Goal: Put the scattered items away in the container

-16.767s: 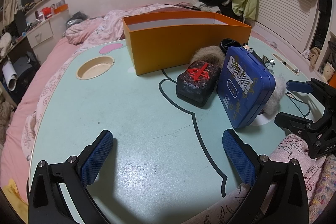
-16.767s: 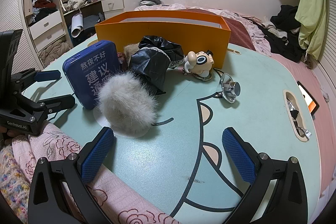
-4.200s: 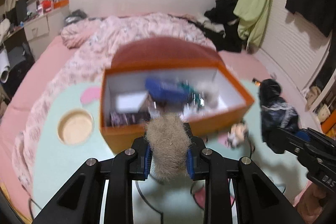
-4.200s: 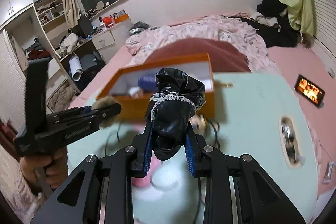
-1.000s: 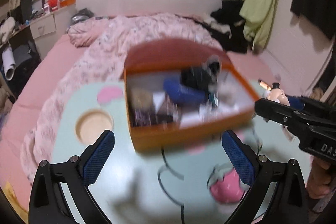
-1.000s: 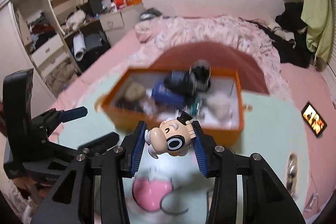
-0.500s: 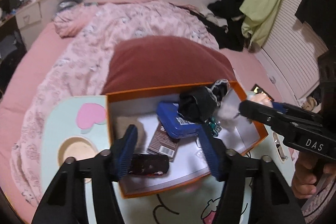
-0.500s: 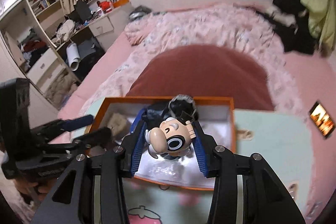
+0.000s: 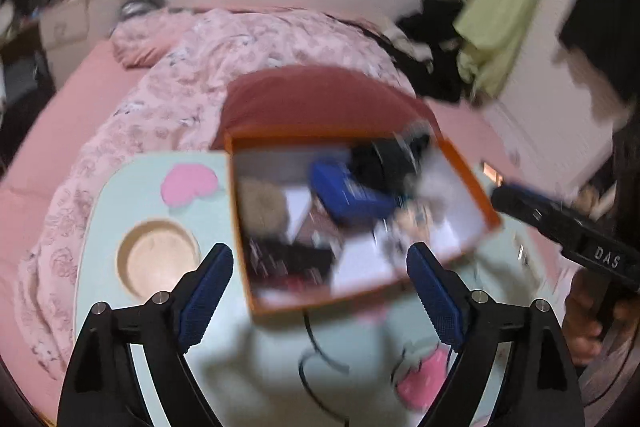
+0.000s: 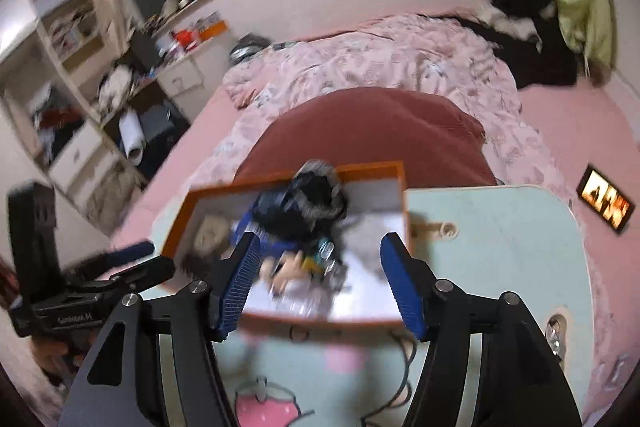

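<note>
The orange box (image 9: 468, 183) (image 10: 396, 195) stands on the pale green table (image 9: 120, 195) (image 10: 500, 235). Inside lie a blue tin (image 9: 344, 187) (image 10: 256, 223), a black cloth (image 9: 380, 159) (image 10: 308, 199), a tan fluffy ball (image 9: 260, 203) (image 10: 208, 231), a cartoon figurine (image 9: 412, 215) (image 10: 288, 267) and other blurred items. My left gripper (image 9: 320, 295) hovers open and empty above the box's near edge. My right gripper (image 10: 324, 279) is open and empty above the box; the figurine lies below it.
A round tan recess (image 9: 156, 259) sits in the table left of the box. A dark red cushion (image 10: 372, 131) and pink bedding (image 9: 200, 75) lie behind the table. A phone (image 10: 606, 201) lies on the bed at right. Shelves (image 10: 72, 75) stand at left.
My right gripper has opened and the figurine has dropped into the box. My left gripper has opened wider. Both views are motion-blurred.
</note>
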Tool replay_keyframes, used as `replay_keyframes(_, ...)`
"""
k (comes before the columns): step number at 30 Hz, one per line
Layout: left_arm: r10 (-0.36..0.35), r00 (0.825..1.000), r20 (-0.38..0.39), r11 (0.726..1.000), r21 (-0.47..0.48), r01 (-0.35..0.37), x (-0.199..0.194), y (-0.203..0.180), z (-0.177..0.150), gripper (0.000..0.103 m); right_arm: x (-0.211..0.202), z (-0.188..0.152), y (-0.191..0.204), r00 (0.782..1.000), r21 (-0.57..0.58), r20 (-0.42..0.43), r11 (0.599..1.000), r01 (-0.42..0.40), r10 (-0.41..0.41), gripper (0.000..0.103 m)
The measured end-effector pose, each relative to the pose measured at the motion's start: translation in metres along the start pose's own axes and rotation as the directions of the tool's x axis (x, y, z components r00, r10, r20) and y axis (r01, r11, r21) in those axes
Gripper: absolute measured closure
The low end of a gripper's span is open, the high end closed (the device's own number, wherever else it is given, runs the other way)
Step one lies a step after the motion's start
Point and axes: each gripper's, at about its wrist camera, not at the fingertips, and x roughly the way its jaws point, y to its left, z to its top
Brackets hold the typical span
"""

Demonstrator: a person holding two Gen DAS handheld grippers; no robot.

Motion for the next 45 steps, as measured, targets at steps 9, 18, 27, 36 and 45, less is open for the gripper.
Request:
replay_keyframes(9,0.069,0.995,-0.070,0.997,0.030,-0.067,0.020,-0.019,-0.050,0.011,0.011,-0.059,0.040,0.994,-0.140,0.009,0.984,0.113,-0.113,0.040)
replay_keyframes(18,0.206,0.976,-0.063,0.978,0.033,-0.204,0.047,-0.007,-0.052,0.000,0.049,-0.083,0.009,0.979,-0.014,-0.114,0.985,0.170,-0.171,0.030)
replay_keyframes(27,0.206,0.977,-0.062,0.978,0.033,-0.204,0.048,-0.009,-0.050,0.000,0.048,-0.085,0.005,0.976,-0.003,-0.111,0.982,0.188,-0.187,0.021)
replay_keyframes(36,0.206,0.977,-0.062,0.978,0.033,-0.204,0.048,-0.009,-0.051,0.000,0.048,-0.085,0.005,0.976,-0.003,-0.111,0.982,0.188,-0.187,0.020)
replay_keyframes(45,0.206,0.977,-0.062,0.978,0.033,-0.204,0.047,-0.009,-0.052,0.000,0.047,-0.085,0.005,0.975,0.005,-0.112,0.981,0.196,-0.194,0.017)
